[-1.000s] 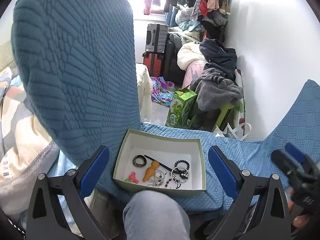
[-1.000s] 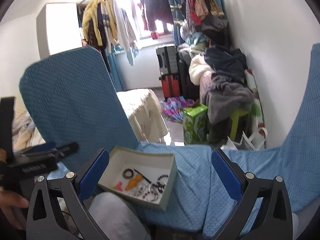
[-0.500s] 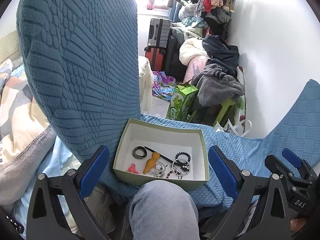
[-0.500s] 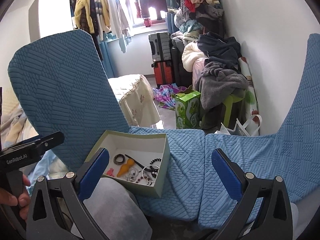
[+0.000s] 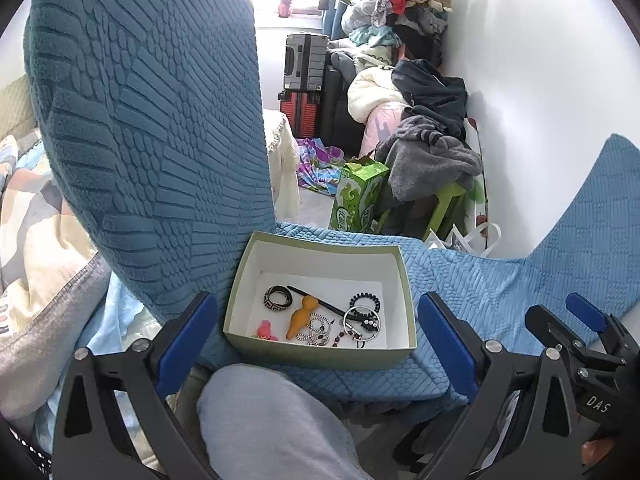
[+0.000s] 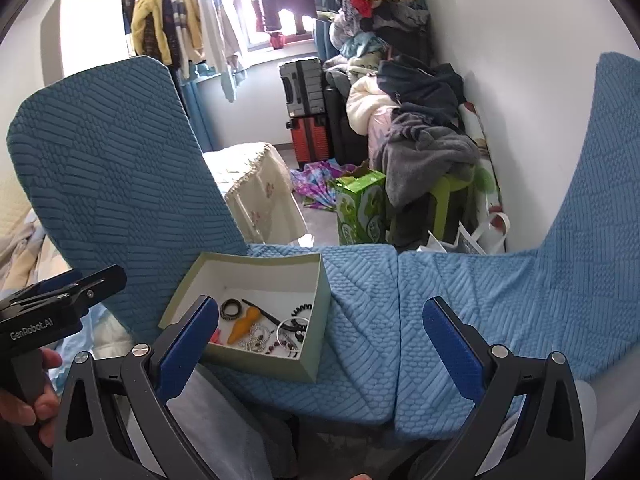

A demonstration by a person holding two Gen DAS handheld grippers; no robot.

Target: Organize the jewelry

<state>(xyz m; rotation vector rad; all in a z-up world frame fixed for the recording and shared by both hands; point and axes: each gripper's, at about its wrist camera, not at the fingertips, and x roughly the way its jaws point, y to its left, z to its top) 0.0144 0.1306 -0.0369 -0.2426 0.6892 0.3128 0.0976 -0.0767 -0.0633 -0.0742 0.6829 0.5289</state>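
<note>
Both hand-held grippers (image 5: 316, 336) (image 6: 320, 336) spread wide, empty, box (image 5: 320, 354) of jewelry, coat rack (image 6: 180, 20) only in right view

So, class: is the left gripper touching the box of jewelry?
Apart. The left wrist view shows the left gripper open, its blue pads short of the box, with blue cover showing between.

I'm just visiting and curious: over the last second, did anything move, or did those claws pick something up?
Both claws drew nearer the box, which now looks larger and more central. The left gripper and right gripper remain wide open, holding nothing. Nothing was picked up or released: the patterned ring, orange piece and bead chain lie where they were in the box.
</note>
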